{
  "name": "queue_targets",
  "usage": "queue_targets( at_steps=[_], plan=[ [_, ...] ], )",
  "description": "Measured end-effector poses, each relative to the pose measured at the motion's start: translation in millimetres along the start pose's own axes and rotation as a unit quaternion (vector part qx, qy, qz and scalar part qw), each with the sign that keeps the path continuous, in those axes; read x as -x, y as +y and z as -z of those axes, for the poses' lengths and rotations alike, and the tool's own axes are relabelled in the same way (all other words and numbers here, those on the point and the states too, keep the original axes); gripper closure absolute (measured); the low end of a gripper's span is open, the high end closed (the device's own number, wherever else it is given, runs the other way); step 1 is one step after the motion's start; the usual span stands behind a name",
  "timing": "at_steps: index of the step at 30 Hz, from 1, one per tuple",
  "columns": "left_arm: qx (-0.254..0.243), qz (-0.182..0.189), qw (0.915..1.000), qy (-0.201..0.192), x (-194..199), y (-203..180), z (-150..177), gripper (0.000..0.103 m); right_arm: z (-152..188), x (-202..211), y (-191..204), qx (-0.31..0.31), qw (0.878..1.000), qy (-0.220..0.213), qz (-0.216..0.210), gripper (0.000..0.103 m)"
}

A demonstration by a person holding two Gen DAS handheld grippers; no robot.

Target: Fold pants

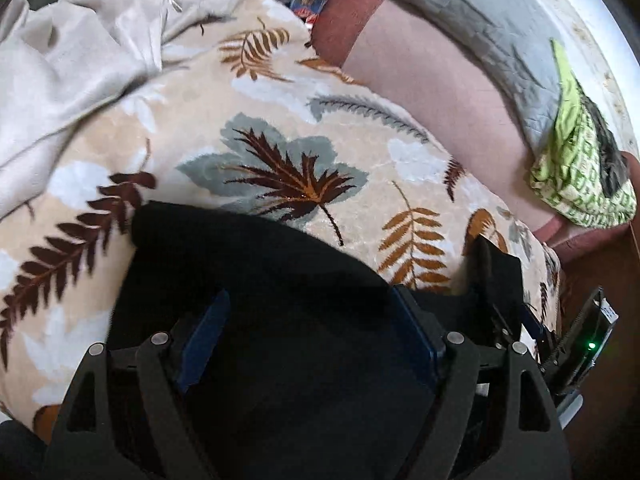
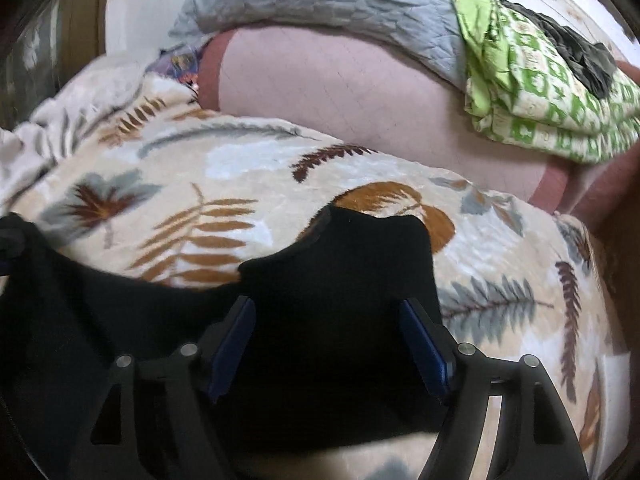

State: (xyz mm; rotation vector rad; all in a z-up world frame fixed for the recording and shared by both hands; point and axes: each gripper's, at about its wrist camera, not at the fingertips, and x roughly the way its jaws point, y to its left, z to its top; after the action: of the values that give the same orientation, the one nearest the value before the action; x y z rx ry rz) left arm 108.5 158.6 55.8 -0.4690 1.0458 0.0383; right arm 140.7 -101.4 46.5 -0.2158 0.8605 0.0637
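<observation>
The black pants lie on a cream blanket with a leaf pattern. In the left wrist view they fill the space under and between my fingers, with a folded edge running across the blanket. My left gripper stands open above them, its blue pads wide apart and clear of the cloth. In the right wrist view the pants end in a wavy edge just ahead of my right gripper. It is open too, its blue pads not pressing anything.
A crumpled beige cloth lies at the far left. Behind the blanket are a pink sheet, a grey quilt and a folded green patterned cloth. A white wall closes the far side.
</observation>
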Motion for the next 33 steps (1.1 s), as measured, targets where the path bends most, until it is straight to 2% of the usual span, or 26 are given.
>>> queue_targets(
  at_steps=[2, 4, 5, 9, 16, 18, 24, 26, 27, 28, 29, 30, 33],
  plan=[
    [0.002, -0.01, 0.9999, -0.003, -8, -1, -4, 0.022, -1, -14, -1, -0.008, 1.0, 0.015, -0.007, 0.04],
    [0.008, -0.015, 0.9999, 0.002, -18, -2, -8, 0.022, 0, -23, -8, -0.028, 0.999, 0.026, -0.026, 0.102],
    [0.009, -0.013, 0.9999, 0.005, -22, -2, -9, 0.022, 1, -24, -13, -0.044, 0.998, 0.029, -0.031, 0.098],
    [0.024, 0.006, 0.9996, 0.015, -27, 1, -11, 0.022, 4, -1, -42, -0.102, 0.993, 0.003, -0.054, 0.099],
    [0.035, 0.036, 0.9987, -0.002, 3, 3, -6, 0.021, 17, 53, -104, -0.172, 0.983, -0.05, -0.044, 0.099],
    [0.035, 0.028, 0.999, -0.005, 3, 3, -8, 0.017, 25, 61, -120, -0.195, 0.978, -0.054, -0.045, 0.099],
    [0.046, 0.003, 0.9989, 0.007, -19, -2, -11, 0.017, 55, 67, -157, -0.239, 0.969, -0.049, -0.034, 0.099],
    [0.046, 0.008, 0.9989, 0.005, -23, -2, -10, 0.018, 64, 66, -168, -0.257, 0.964, -0.046, -0.04, 0.099],
    [0.046, 0.009, 0.9989, 0.003, -24, -2, -9, 0.026, 69, 65, -175, -0.271, 0.96, -0.045, -0.044, 0.099],
    [0.042, 0.011, 0.999, -0.001, -23, -1, -8, 0.039, 72, 65, -181, -0.281, 0.958, -0.045, -0.045, 0.099],
    [0.029, 0.006, 0.9995, 0.004, -23, -2, -7, 0.067, 75, 65, -188, -0.293, 0.954, -0.046, -0.049, 0.099],
    [0.018, -0.001, 0.9998, 0.01, -23, -3, -7, 0.083, 78, 66, -196, -0.308, 0.949, -0.048, -0.053, 0.1],
    [-0.009, 0.009, 0.9999, -0.003, -5, -6, -2, 0.091, 83, 82, -214, -0.343, 0.934, -0.067, -0.074, 0.1]
  ],
)
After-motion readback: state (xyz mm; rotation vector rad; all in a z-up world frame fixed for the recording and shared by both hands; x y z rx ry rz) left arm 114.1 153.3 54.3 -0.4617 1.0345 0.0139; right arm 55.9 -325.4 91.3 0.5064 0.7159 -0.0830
